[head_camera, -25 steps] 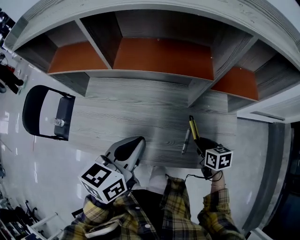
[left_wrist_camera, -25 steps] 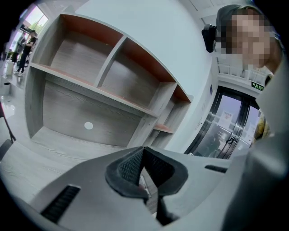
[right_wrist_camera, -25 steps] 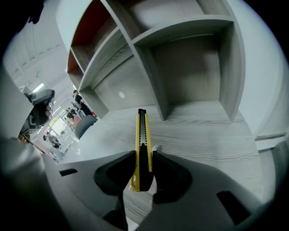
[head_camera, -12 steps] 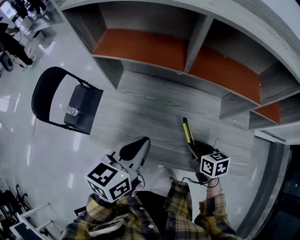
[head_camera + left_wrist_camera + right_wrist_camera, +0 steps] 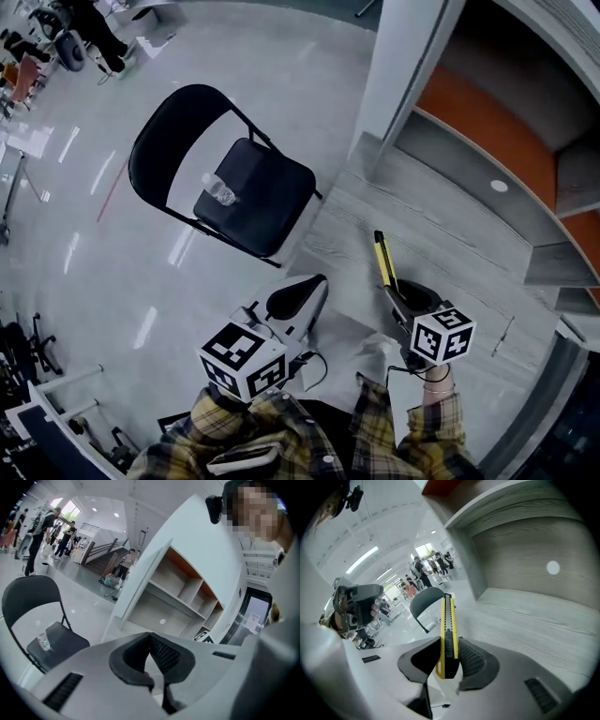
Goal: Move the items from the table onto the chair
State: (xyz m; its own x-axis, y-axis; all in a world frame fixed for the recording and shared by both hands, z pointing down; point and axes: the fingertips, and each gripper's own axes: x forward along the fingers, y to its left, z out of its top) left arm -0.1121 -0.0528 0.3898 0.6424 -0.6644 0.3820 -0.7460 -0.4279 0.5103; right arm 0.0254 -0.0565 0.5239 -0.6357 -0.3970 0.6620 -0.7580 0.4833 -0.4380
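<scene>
One item in hand: right claw (image 5: 449, 660) is clamped on the yellow knife (image 5: 447, 620) near its butt, most of it sticking fwd, so it could pivot or slip w/ a fast swing. Left claw (image 5: 150, 641) closed, empty. Chair (image 5: 272, 192) sits ahead-left of both claws w/ a bottle (image 5: 220, 190) on the seat. Open floor between; surface (image 5: 412, 220) under right claw.

No text or label is legible anywhere.

Right gripper (image 5: 449, 660) clamping yellow utility knife (image 5: 447, 634), chair (image 5: 426, 602) beyond
</scene>
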